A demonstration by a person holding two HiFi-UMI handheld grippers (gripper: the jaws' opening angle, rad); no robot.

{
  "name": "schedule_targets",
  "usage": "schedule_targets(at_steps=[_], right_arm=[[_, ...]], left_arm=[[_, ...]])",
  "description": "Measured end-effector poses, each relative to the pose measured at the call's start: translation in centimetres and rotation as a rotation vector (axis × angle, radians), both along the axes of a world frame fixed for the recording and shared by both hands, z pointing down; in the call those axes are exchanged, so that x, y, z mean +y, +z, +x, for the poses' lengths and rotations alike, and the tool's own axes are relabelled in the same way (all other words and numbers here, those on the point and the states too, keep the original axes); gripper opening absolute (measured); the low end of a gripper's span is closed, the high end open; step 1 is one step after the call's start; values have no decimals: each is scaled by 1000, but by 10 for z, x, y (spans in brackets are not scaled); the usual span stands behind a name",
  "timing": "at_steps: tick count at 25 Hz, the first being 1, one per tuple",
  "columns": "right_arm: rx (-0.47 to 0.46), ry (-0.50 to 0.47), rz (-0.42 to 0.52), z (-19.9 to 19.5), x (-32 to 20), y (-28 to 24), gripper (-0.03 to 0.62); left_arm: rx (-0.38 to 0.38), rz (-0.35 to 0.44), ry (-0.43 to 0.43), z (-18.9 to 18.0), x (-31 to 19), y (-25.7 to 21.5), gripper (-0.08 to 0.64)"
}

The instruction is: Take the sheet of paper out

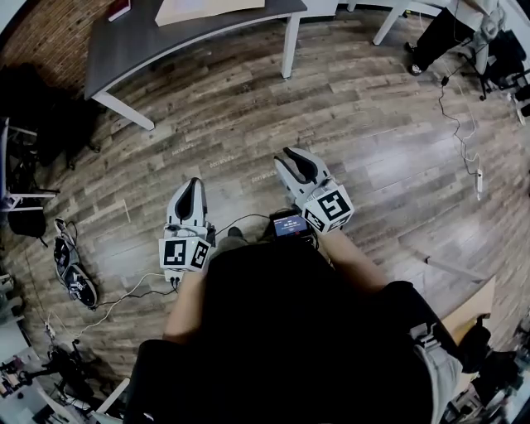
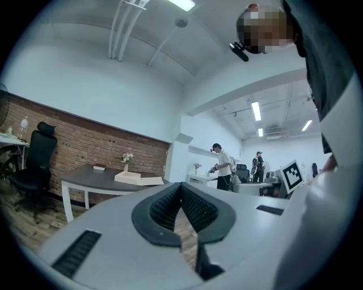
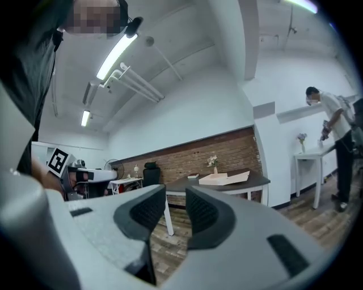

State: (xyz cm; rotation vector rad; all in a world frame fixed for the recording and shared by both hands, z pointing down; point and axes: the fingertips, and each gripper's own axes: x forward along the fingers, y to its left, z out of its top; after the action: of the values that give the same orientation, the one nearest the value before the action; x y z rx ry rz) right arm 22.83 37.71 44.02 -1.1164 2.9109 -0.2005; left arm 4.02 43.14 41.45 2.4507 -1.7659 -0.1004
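A dark grey table (image 1: pixel 137 45) stands across the wooden floor, well ahead of me. On it lies a pale flat box (image 1: pixel 207 8) with its lid ajar; no separate sheet of paper can be told apart. The box (image 2: pixel 136 178) and table (image 2: pixel 85 173) show far off in the left gripper view, and the box (image 3: pixel 224 178) again in the right gripper view. My left gripper (image 1: pixel 192 184) is held level at waist height, its tips (image 2: pixel 181 186) meeting with nothing between them. My right gripper (image 1: pixel 291 157) is level beside it, open (image 3: pixel 176 195) and empty.
Shoes (image 1: pixel 70 265) and cables lie on the floor at the left. A power strip (image 1: pixel 479 184) on a cord lies at the right. A black office chair (image 2: pixel 34 164) stands by the brick wall. People (image 2: pixel 222 164) work at benches at the back; one person (image 3: pixel 334 141) is near a white side table.
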Motion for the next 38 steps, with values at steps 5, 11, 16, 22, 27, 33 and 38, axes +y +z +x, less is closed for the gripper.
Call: schedule_targets(at_steps=[5, 11, 16, 22, 27, 33, 38], right_arm=[[-30, -1, -33, 10, -7, 6, 112], [-59, 5, -80, 5, -17, 17, 110], [-29, 32, -71, -8, -44, 22, 107], [15, 44, -93, -41, -102, 32, 107], [58, 29, -120, -85, -164, 28, 107], [74, 61, -102, -131, -226, 6, 107], [61, 113, -88, -137, -255, -3, 107]], left_arm=[[13, -12, 5, 10, -6, 0, -6], [40, -50, 9, 3, -18, 11, -6], [84, -73, -2, -19, -49, 29, -6], [200, -73, 1, -59, -120, 34, -6], [231, -58, -3, -107, -183, 33, -6], [193, -27, 43, -159, -241, 22, -6], [193, -15, 70, -170, -281, 23, -6]])
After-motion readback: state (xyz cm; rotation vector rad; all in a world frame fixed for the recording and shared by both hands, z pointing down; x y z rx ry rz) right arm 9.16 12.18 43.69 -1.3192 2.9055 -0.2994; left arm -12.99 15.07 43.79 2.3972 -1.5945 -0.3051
